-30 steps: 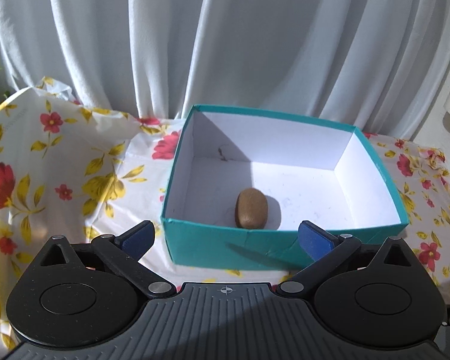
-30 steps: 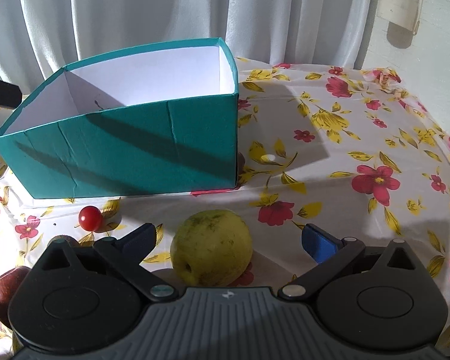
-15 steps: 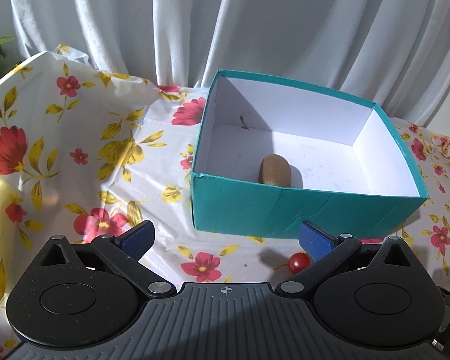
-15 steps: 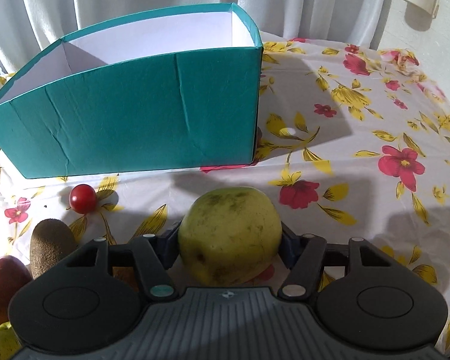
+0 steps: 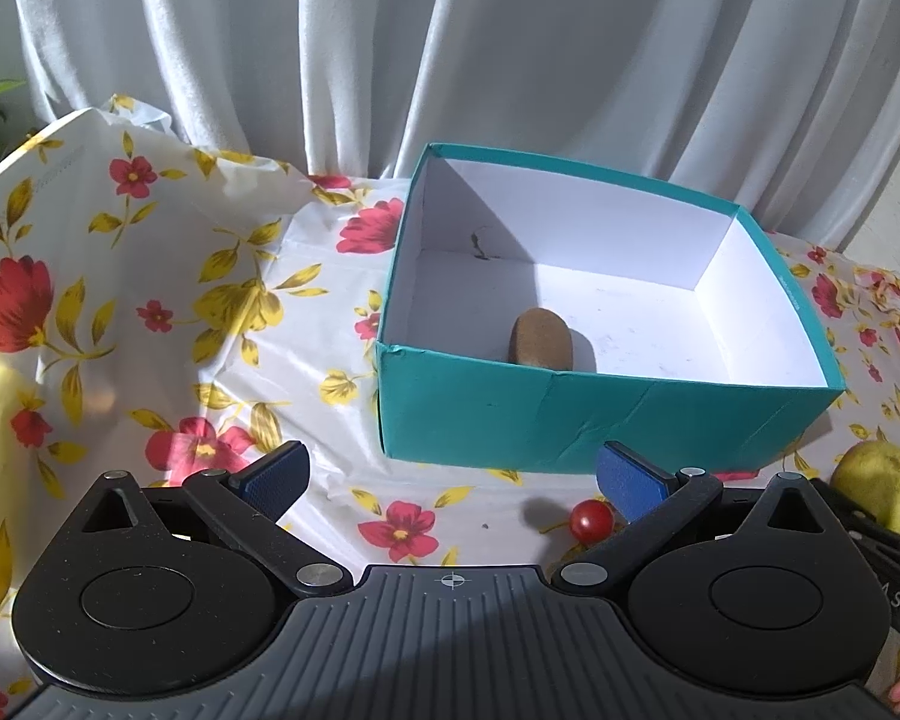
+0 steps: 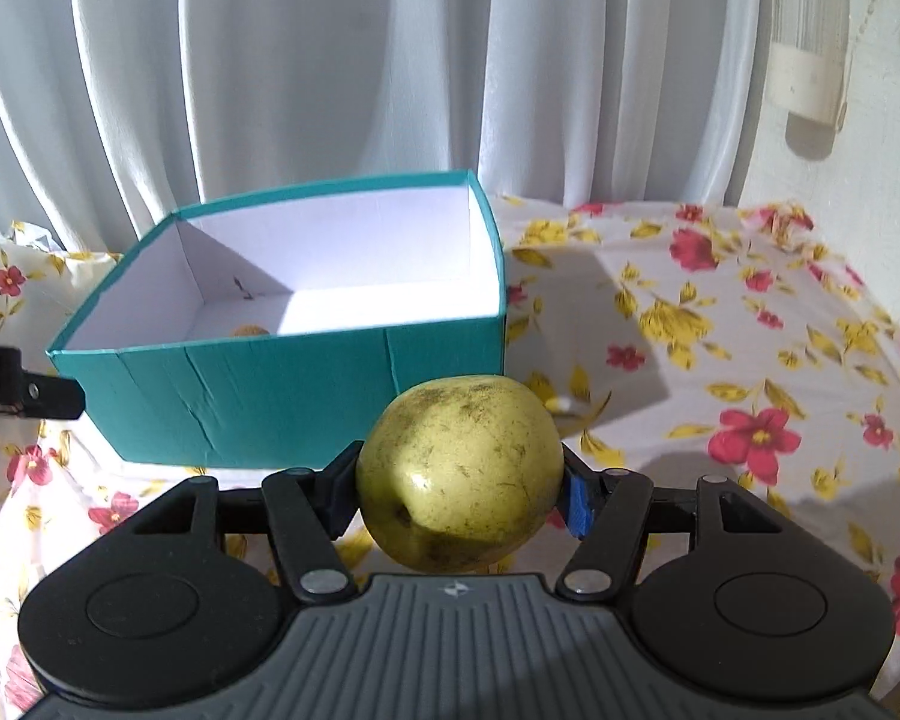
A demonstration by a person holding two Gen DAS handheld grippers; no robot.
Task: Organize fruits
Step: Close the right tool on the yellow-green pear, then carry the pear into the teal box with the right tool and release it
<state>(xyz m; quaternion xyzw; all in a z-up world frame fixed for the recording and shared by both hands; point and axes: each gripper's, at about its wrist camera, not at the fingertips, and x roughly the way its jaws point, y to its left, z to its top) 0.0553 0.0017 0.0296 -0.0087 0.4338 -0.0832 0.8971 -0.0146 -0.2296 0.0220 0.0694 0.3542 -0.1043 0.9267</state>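
A teal box [image 5: 606, 414] with a white inside stands on the flowered cloth; it also shows in the right wrist view [image 6: 258, 384]. A brown kiwi [image 5: 540, 339] lies inside near the front wall, and its top peeks out in the right wrist view [image 6: 249, 331]. My right gripper [image 6: 459, 495] is shut on a yellow-green apple [image 6: 459, 471] and holds it above the cloth, in front of the box's right corner; the apple shows at the right edge of the left wrist view [image 5: 879, 483]. My left gripper [image 5: 450, 474] is open and empty, in front of the box. A cherry tomato [image 5: 591, 521] lies by its right finger.
White curtains hang behind the table. The flowered cloth [image 6: 720, 360] covers the table to the right of the box and rises in a fold at the far left [image 5: 90, 192]. A white wall fitting [image 6: 810, 84] hangs at the right.
My right gripper closed on the apple and lifted it off the cloth. My left gripper drew back from the box and to the left, bringing the cherry tomato into view.
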